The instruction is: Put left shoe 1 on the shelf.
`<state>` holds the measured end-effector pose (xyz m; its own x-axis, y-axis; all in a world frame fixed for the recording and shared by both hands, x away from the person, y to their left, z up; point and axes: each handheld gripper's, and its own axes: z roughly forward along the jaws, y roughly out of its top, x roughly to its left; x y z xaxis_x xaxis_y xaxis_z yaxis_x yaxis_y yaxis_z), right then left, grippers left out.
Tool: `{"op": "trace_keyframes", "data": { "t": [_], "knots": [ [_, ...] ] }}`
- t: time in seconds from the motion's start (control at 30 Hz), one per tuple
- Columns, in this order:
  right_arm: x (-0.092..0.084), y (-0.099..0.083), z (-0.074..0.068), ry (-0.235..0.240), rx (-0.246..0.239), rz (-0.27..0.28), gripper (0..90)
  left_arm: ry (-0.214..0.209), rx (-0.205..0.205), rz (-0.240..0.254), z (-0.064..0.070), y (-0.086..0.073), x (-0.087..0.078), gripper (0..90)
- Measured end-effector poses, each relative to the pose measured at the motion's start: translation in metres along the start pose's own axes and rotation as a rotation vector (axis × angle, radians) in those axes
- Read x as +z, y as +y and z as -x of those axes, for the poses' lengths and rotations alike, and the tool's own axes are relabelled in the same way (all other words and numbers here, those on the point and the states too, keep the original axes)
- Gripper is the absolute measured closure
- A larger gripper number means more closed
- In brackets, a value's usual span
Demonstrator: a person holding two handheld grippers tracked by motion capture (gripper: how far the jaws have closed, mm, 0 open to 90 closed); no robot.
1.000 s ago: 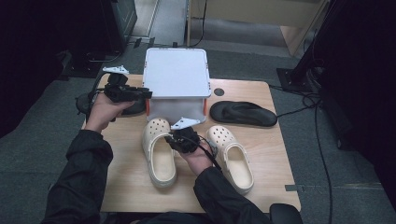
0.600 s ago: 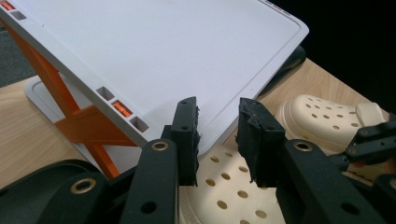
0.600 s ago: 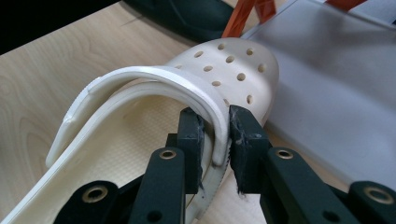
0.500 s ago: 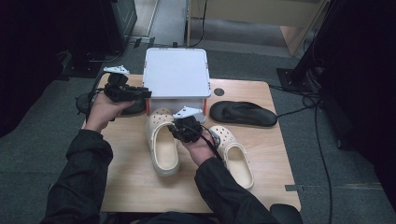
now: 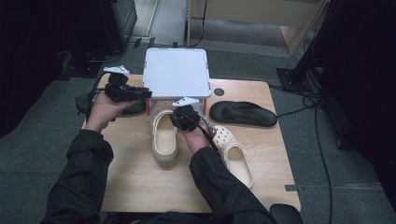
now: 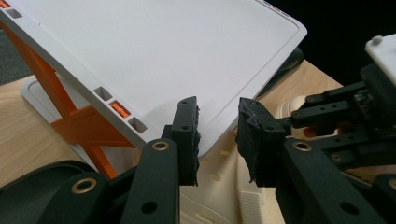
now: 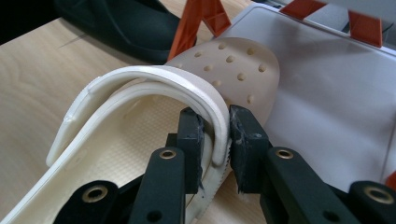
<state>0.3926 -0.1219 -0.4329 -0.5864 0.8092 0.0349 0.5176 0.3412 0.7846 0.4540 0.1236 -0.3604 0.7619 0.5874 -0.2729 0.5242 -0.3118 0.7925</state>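
1. The bench (image 5: 140, 182) is flat, light wood with a smooth top.
2. A white plastic rack (image 5: 177, 72) stands at the far middle. It has a smooth flat top and thin orange legs.
3. A black flat shoe (image 5: 243, 113) lies right of the rack, long and rounded.
4. Two cream clogs are soft, bumpy foam with small round holes. The left clog (image 5: 164, 135) has its toe under the rack's near edge. The other clog (image 5: 236, 156) lies to the right, nearer the person.
5. The right tongs (image 7: 215, 128) pinch the left clog's curved strap and side wall.
6. The left tongs (image 6: 217, 135) are spread, holding nothing, just by the rack's corner.
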Motion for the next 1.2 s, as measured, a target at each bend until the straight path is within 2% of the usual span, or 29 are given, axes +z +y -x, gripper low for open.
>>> {"op": "trace_keyframes", "data": {
  "t": [0.13,0.3,0.5,0.6,0.7,0.9,1.07,1.2],
  "knots": [
    [0.008,-0.003,-0.001,-0.015,0.012,0.014,75.2,0.000,-0.001,0.000,0.000,0.000,0.000,69.2],
    [0.008,-0.009,-0.005,-0.026,0.014,0.036,73.0,0.002,0.003,0.002,0.000,0.000,0.000,69.7],
    [0.007,-0.014,-0.004,-0.004,0.040,0.042,69.5,0.007,0.004,0.000,0.000,0.000,0.001,70.6],
    [0.005,-0.015,-0.002,0.008,0.048,0.048,61.4,0.008,0.002,0.002,0.000,0.000,0.001,71.4],
    [-0.001,-0.014,-0.001,0.035,0.049,0.052,58.6,0.009,0.001,0.004,0.000,-0.001,0.001,71.8],
    [-0.023,-0.014,-0.003,0.080,0.037,0.064,59.5,0.013,0.003,0.003,0.001,-0.001,0.001,72.4],
    [-0.038,-0.020,-0.007,0.117,0.022,0.060,67.9,0.016,-0.001,0.003,0.001,-0.001,0.001,73.3],
    [-0.043,-0.028,-0.013,0.158,0.022,0.058,72.1,0.017,-0.001,0.004,0.001,-0.001,0.001,73.9]
  ]
}}
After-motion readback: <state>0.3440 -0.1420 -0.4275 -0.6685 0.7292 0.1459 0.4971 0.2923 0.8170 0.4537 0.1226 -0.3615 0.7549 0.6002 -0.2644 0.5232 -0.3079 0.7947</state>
